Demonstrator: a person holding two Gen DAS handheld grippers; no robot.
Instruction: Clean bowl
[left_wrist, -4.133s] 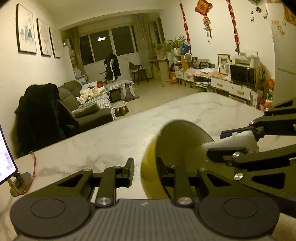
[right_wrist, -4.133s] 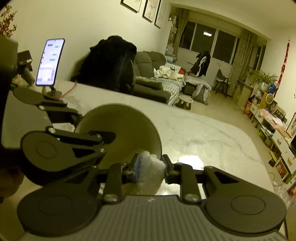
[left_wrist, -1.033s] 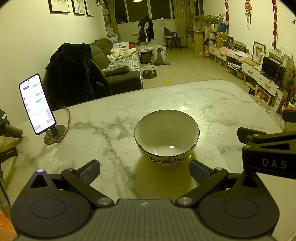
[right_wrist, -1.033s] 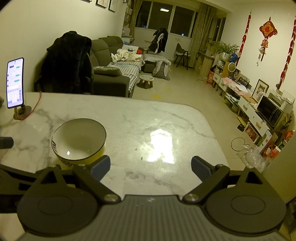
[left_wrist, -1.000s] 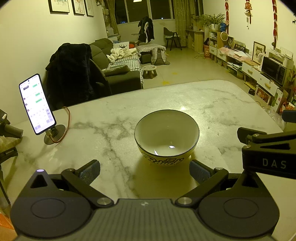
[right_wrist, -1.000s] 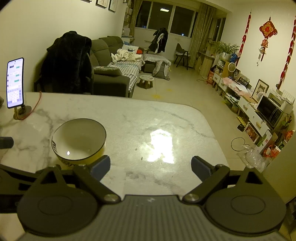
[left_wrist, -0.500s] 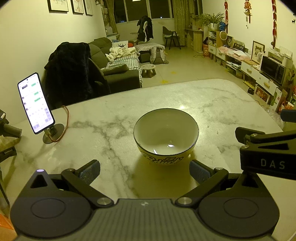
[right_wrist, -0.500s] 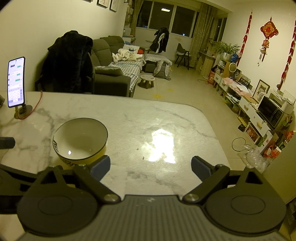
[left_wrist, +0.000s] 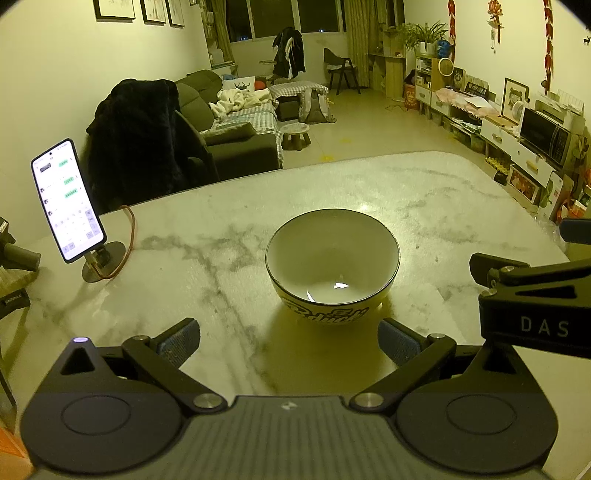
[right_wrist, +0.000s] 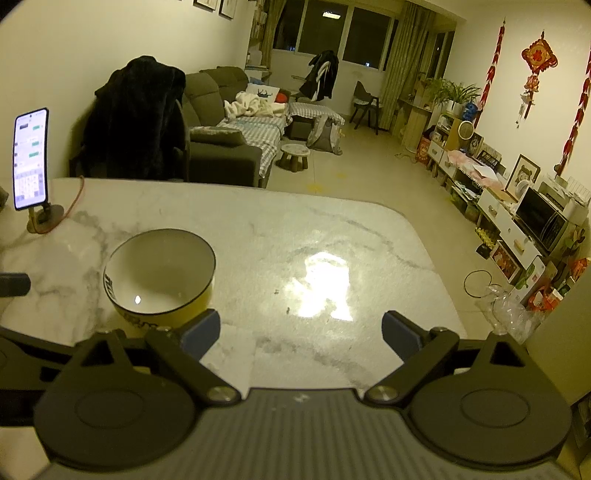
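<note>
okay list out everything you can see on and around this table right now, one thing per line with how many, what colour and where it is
bowl: one, white inside, yellow outside with dark lettering, upright on the table, empty
table: one, white marble with grey veins, under everything
phone: one, dark with lit screen, on a round stand at the table's far left, orange cable attached
dark coat: one, black, draped over a chair behind the table
sofa: one, dark, beyond the table, with checked cloth on it
stool: one, small, pale, on the floor by the sofa
microwave: one, dark, on the white cabinet at the right wall
left gripper: one, black, fingers spread wide, just short of the bowl
right gripper: one, black, open, right of the bowl
</note>
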